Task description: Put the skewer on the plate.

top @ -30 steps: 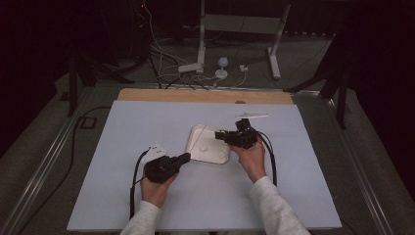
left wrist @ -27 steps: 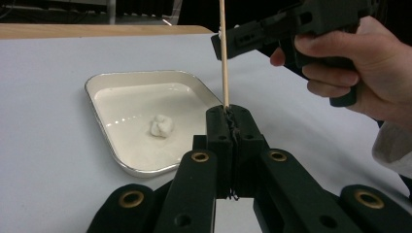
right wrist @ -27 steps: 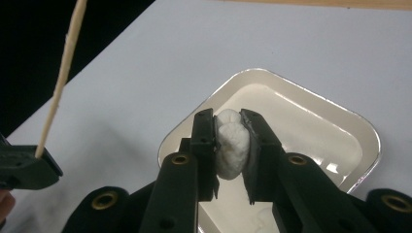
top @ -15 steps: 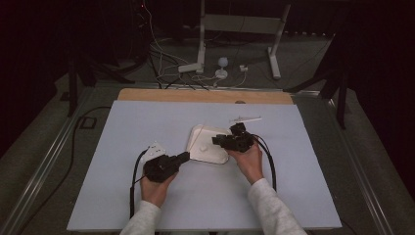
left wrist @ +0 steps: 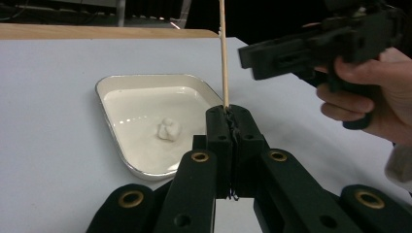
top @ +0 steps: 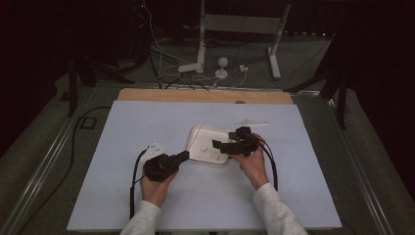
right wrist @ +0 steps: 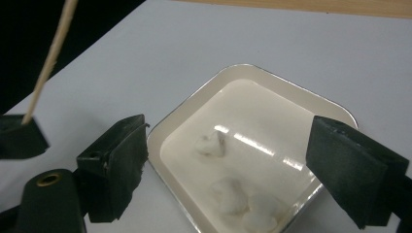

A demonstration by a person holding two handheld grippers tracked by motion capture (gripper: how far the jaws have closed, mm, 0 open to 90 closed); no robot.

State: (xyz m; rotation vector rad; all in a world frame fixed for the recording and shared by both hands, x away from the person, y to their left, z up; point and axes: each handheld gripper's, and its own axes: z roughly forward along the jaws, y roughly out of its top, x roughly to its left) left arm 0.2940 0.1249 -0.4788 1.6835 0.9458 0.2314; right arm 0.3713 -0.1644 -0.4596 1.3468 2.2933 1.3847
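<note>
Two grippers work at a white tray (top: 208,143) lying near the middle of the pale table (top: 147,117). The left gripper (top: 182,156), just left of the tray's near corner, has its jaws pressed tight on the lower end of a thin wooden skewer (left wrist: 223,53), which stands nearly upright; its top is cut off by the left gripper view's edge. The right gripper (top: 219,145) hangs over the tray's right side with its jaws spread wide; they have just been opening, and nothing is gripped between them. In the right gripper view several soft white lumps (right wrist: 210,143) lie on the tray floor below the open jaws, and the nearest ones at the near corner blur together. From above the lumps are hard to make out against the white tray.
</note>
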